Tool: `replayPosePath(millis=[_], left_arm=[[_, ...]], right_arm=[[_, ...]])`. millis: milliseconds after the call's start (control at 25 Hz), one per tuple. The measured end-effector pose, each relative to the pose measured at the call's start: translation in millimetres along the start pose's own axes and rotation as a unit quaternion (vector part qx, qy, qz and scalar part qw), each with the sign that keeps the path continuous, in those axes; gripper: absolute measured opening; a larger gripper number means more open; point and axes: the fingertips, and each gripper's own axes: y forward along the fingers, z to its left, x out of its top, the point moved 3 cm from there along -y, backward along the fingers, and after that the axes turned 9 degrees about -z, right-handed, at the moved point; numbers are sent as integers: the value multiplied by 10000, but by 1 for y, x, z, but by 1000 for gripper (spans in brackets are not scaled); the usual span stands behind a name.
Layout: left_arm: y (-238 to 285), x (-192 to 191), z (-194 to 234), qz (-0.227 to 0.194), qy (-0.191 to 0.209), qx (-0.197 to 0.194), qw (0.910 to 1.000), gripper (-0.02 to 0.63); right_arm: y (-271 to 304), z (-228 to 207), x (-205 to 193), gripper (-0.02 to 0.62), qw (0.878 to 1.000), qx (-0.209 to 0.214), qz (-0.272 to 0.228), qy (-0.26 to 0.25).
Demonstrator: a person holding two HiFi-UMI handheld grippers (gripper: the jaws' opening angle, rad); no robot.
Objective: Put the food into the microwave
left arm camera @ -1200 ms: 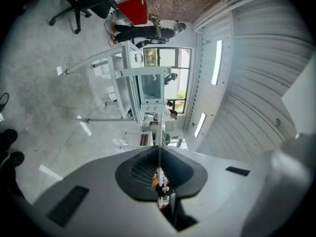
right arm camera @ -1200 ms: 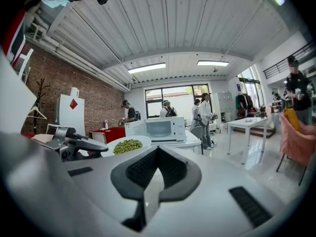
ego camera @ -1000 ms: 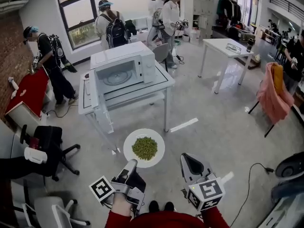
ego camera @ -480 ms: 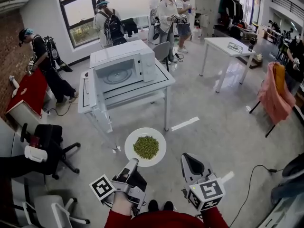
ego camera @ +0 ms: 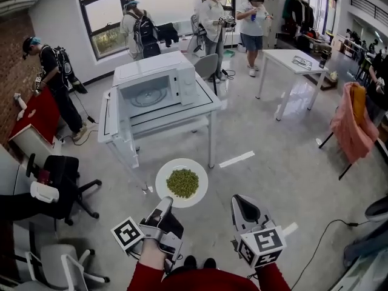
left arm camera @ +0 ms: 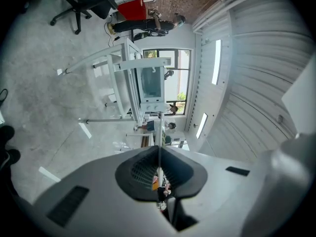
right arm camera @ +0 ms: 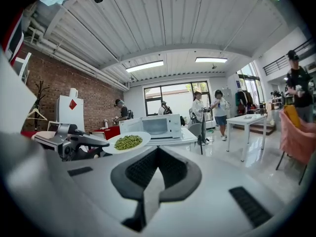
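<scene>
Still clenched on the rim of the white plate [ego camera: 165, 185], our left gripper [ego camera: 163, 206] is carrying the heap of green food [ego camera: 182, 182] above the floor, while our right gripper [ego camera: 244, 206] is riding alongside, jaws together on nothing. The plate is creeping a touch nearer the table [ego camera: 209, 102] bearing the microwave [ego camera: 154, 85], door [ego camera: 124, 129] hanging open, but delivery is still well off. We are counting one plate, one microwave, two grippers, two white tables, at least four bystanders [ego camera: 213, 14].
</scene>
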Motion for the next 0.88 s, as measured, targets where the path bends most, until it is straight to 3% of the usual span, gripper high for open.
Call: replayPosePath(millis=[880], left_arm=[[51,3,-11,-201,112,-163,9996,23]], right_arm=[[34,-18,14,14,9995,202,-152,-176]])
